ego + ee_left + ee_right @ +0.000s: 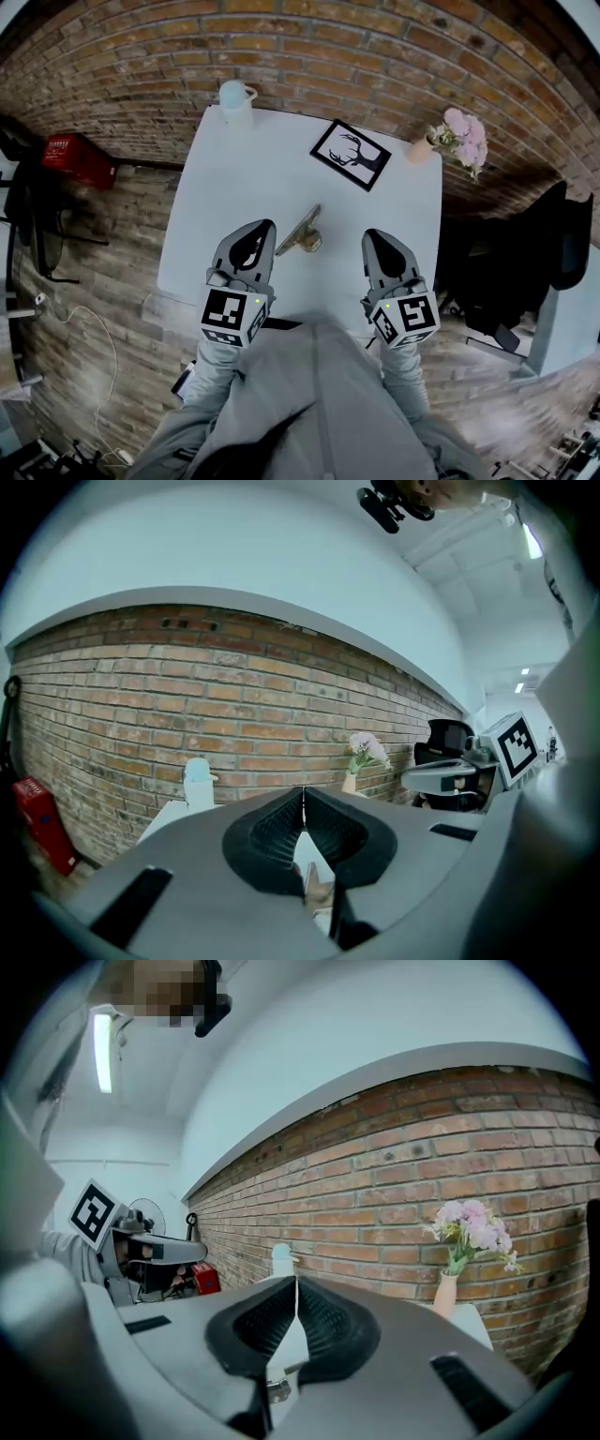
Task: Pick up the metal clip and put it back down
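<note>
Both claws are held low over the near edge of the white worktop [234, 178], tips pointed toward the brick wall [309, 56].

Left claw [266, 226]: clenched, pads met tip to tip, nothing gripped.

Right claw [372, 234]: also clenched on nothing, pads seen pressed together in the right gripper view.

Metal clip [302, 232]: laid on the worktop between the two claws, nearer the left one and just beside its tip. It is not held by either claw. Whether it touches the left claw can't be told from the head view. A sliver of it is glimpsed below the closed pads in the left gripper view.

Set along the far edge:
- a pale pitcher [236, 98] at the left corner
- a framed deer picture [350, 155] lying flat, right of the middle
- a small vase with pink flowers [457, 136] at the right corner

All three are well apart from the clip.

A red crate [77, 157] is seen on the floor to the left, a dark chair [562, 234] to the right.
</note>
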A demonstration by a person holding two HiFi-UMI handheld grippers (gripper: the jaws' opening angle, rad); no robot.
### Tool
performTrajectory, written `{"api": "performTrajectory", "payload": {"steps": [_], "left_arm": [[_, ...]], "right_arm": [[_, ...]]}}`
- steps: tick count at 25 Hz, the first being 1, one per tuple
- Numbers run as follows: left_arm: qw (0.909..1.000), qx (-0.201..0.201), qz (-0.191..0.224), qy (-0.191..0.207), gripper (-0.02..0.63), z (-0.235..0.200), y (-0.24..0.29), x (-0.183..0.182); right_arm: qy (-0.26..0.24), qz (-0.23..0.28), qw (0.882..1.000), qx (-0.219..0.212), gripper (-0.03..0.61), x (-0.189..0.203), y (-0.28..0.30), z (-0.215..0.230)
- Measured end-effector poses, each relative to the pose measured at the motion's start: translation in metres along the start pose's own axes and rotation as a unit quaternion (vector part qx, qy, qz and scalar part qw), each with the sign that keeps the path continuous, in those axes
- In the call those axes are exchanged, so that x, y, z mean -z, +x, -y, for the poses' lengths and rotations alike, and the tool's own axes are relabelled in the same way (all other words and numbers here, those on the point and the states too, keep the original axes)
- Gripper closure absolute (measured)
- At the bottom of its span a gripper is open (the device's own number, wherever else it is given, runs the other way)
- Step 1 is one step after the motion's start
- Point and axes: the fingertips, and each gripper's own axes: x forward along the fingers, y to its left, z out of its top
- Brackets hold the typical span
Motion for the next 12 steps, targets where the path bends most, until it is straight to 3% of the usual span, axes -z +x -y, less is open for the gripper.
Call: {"api": "performTrajectory", "payload": {"steps": [12], "left_arm": [[0.9999, 0.002, -0.006, -0.009, 0.586, -0.003, -0.002, 0.004]], "right_arm": [[0.008, -0.019, 0.999, -0.026, 0.552, 0.006, 0.011, -0.013]]}}
